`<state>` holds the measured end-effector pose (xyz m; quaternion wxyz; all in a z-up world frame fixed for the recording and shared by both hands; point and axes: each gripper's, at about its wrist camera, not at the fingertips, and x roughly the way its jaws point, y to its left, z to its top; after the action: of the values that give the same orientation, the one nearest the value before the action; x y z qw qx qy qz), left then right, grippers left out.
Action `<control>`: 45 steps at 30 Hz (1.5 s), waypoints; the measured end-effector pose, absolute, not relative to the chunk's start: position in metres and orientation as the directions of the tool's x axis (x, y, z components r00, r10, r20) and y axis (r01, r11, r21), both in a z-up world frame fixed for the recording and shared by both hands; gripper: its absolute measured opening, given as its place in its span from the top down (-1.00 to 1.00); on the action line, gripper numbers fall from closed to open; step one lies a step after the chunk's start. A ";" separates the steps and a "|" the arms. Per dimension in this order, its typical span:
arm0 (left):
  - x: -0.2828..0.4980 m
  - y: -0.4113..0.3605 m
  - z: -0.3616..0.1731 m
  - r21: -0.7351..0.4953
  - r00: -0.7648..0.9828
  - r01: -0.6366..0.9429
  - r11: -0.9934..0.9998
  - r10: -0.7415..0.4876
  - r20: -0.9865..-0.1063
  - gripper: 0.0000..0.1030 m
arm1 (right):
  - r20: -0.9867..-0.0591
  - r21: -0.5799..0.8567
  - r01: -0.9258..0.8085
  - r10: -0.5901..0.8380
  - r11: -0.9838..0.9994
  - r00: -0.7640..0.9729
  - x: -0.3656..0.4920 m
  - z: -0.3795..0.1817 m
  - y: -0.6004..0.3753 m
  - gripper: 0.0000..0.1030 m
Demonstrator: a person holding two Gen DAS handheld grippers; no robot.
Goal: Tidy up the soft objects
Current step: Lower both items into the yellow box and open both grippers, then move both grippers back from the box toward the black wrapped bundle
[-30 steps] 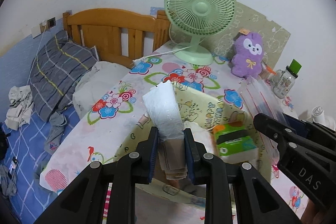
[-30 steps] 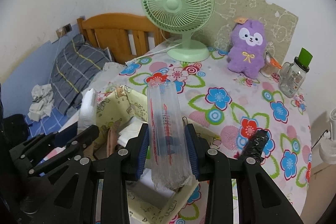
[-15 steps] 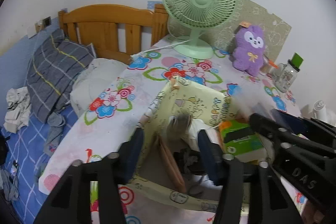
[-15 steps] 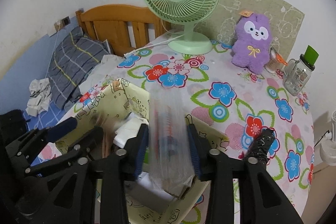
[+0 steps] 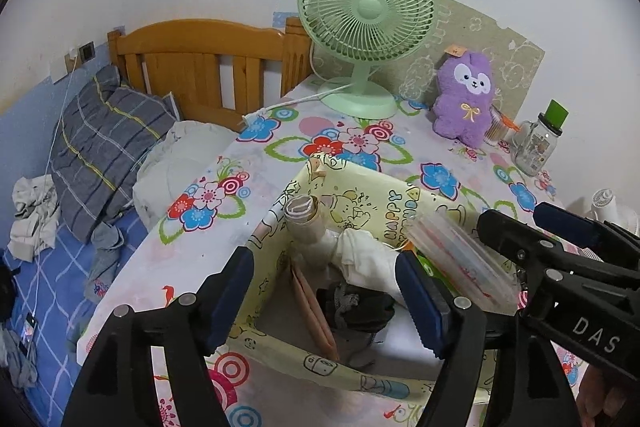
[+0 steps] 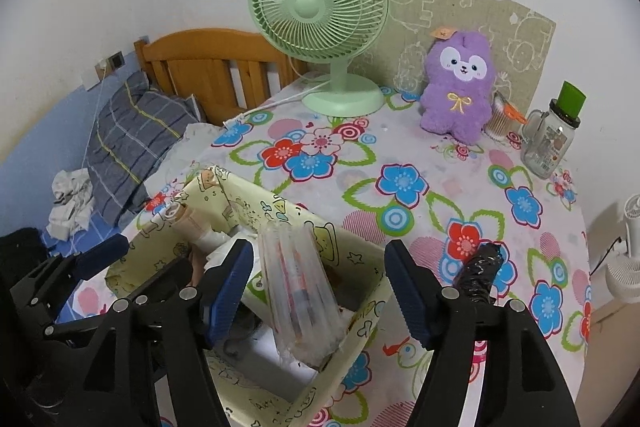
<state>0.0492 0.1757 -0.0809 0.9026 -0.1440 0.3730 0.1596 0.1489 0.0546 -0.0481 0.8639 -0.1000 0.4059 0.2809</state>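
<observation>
Left claw (image 5: 326, 291) and right claw (image 6: 318, 289) are held apart, gripping nothing. A clear plastic bag roll (image 6: 302, 291) is seen leaning in the yellow cartoon-printed fabric box (image 6: 256, 203), which is set on the floral tabletop (image 6: 440, 163).

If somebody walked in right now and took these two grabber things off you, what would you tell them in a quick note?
Left gripper: open, empty, over the yellow box.
Right gripper: open; the clear plastic bag roll stands between its jaws, its lower end in the box.
Done: the rolled white item, white cloth and dark fabric are in the box.
Left: the purple plush toy sits by the green fan; probably box it next.
</observation>
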 end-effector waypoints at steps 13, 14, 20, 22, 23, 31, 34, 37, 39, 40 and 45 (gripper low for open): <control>0.042 0.148 -0.059 -0.117 0.705 -0.358 0.926 0.186 -0.684 -0.55 | -0.713 0.069 -0.539 0.420 0.840 0.562 0.135 -0.023 0.019 -0.38; 0.042 0.144 -0.057 -0.113 0.709 -0.352 0.929 0.186 -0.680 -0.55 | -0.710 0.070 -0.536 0.420 0.841 0.566 0.134 -0.022 0.016 -0.39; 0.041 0.124 -0.048 -0.096 0.727 -0.323 0.942 0.182 -0.662 -0.58 | -0.690 0.085 -0.511 0.420 0.856 0.589 0.131 -0.013 -0.010 -0.39; 0.042 0.117 -0.046 -0.091 0.732 -0.310 0.946 0.177 -0.658 -0.59 | -0.685 0.086 -0.499 0.415 0.862 0.599 0.130 -0.011 -0.019 -0.39; 0.043 0.113 -0.045 -0.089 0.734 -0.303 0.949 0.173 -0.657 -0.59 | -0.683 0.089 -0.494 0.413 0.865 0.602 0.130 -0.010 -0.024 -0.39; 0.049 0.083 -0.038 -0.068 0.745 -0.257 0.964 0.153 -0.649 -0.61 | -0.670 0.109 -0.444 0.395 0.890 0.628 0.131 -0.008 -0.063 -0.39; 0.052 0.070 -0.036 -0.057 0.750 -0.238 0.970 0.146 -0.645 -0.62 | -0.666 0.113 -0.426 0.387 0.898 0.638 0.130 -0.008 -0.078 -0.40; 0.056 0.059 -0.036 -0.050 0.752 -0.217 0.975 0.135 -0.645 -0.63 | -0.667 0.117 -0.407 0.376 0.906 0.644 0.130 -0.009 -0.093 -0.40; 0.059 0.052 -0.037 -0.045 0.752 -0.202 0.978 0.125 -0.648 -0.63 | -0.668 0.120 -0.393 0.367 0.912 0.647 0.131 -0.010 -0.100 -0.40; 0.061 0.048 -0.037 -0.041 0.751 -0.194 0.980 0.121 -0.650 -0.63 | -0.668 0.123 -0.386 0.364 0.914 0.649 0.132 -0.011 -0.105 -0.40; 0.069 0.030 -0.038 -0.028 0.749 -0.160 0.987 0.103 -0.655 -0.63 | -0.670 0.137 -0.361 0.354 0.923 0.653 0.137 -0.014 -0.123 -0.40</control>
<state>0.0689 0.0300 -0.0382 0.9342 -0.0411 0.3474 0.0704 0.1374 -0.1231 -0.0140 0.9090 -0.0042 0.3674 0.1966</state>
